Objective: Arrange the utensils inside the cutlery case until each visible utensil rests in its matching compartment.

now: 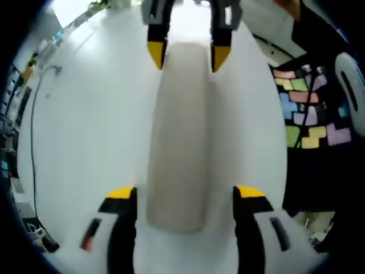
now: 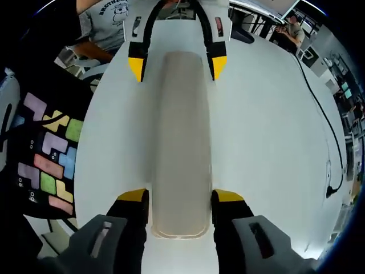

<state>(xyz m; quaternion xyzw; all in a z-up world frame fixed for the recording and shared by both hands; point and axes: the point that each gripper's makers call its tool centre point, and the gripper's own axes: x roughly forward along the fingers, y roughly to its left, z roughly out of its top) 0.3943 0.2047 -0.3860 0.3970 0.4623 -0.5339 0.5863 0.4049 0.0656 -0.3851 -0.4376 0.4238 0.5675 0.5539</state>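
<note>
A long beige cutlery case point(image 1: 179, 137) lies lengthwise on the white table point(image 1: 91, 125), its smooth closed top facing up. My left gripper point(image 1: 185, 194) stands open astride the case's near end, with a gap on each side. At the far end, my right gripper point(image 1: 187, 54) holds the case between its yellow tips. In the right gripper view, the case point(image 2: 181, 142) runs away from my right gripper point(image 2: 179, 197), whose jaws press its sides. The left gripper point(image 2: 177, 63) straddles the far end, apart from it.
A dark mat with coloured block shapes point(image 1: 311, 111) point(image 2: 51, 154) lies beyond one long table edge. A black cable point(image 2: 328, 142) trails over the table's other side. A person in a grey shirt point(image 2: 111, 20) stands behind the left gripper.
</note>
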